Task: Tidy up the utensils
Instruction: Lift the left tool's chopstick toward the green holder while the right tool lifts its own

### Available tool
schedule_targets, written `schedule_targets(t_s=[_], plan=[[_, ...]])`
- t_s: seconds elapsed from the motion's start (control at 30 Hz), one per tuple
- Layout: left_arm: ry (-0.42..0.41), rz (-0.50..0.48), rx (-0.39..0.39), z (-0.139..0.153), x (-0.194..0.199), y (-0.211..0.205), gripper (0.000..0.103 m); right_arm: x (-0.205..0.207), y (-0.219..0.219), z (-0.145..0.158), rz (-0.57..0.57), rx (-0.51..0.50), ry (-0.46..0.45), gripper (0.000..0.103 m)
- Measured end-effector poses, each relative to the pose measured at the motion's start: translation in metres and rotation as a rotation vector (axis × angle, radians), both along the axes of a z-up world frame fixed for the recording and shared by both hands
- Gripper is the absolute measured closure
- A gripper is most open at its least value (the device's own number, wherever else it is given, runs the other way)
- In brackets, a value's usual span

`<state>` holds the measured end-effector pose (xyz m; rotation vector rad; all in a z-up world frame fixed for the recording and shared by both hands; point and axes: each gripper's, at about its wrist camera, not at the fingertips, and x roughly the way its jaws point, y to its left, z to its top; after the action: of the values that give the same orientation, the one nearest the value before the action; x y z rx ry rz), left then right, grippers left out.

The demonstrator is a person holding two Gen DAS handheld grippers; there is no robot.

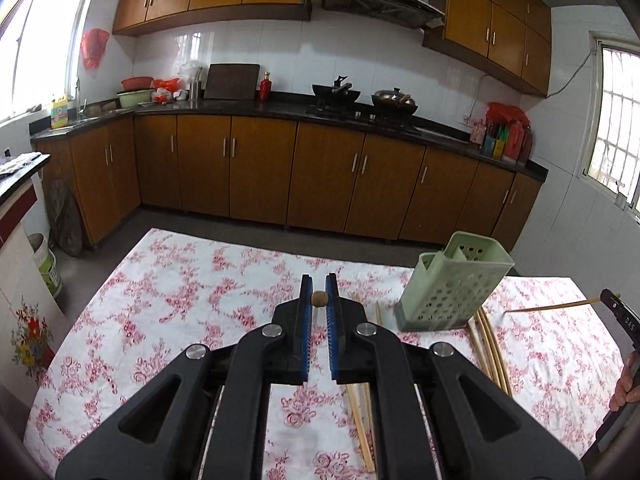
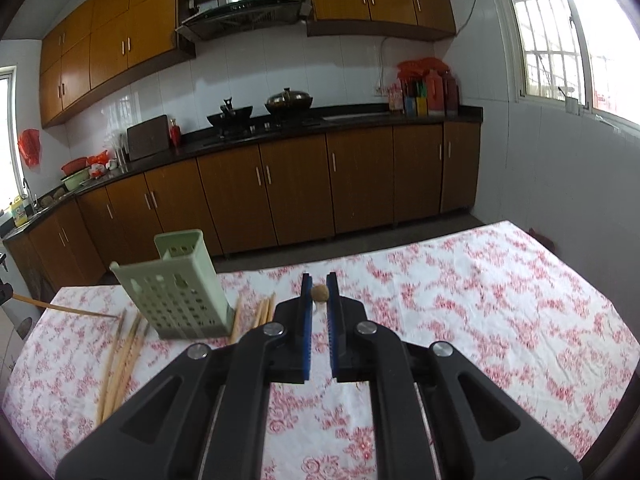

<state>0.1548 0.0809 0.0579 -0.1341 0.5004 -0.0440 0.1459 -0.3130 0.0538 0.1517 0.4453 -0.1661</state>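
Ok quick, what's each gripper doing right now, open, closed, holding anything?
Left gripper: closed on a single chopstick, seen end-on between its tips.
Right gripper: closed on a single chopstick, also seen end-on.

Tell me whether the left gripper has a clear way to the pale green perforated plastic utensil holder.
Probably yes. The holder stands right of the left gripper, its open top unblocked; loose wooden chopsticks only lie flat beside it. Its jaws clamp a chopstick.

The chopsticks (image 1: 362,432) run under the left gripper (image 1: 319,298), and the holder (image 2: 176,292) blurs in the right view.
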Motion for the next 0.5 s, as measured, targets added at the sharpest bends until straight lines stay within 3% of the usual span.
schedule_targets(t_s=[0.2, 0.5], plan=[[-0.028, 0.012, 0.021, 0.013, 0.007, -0.001, 0.096, 0.010, 0.007, 0.019, 0.021, -0.024, -0.028, 0.095], [-0.136, -0.007, 0.034, 0.083, 0.021, -0.012, 0.096, 0.025, 0.010, 0.103, 0.078, 0.018, -0.156, 0.095]])
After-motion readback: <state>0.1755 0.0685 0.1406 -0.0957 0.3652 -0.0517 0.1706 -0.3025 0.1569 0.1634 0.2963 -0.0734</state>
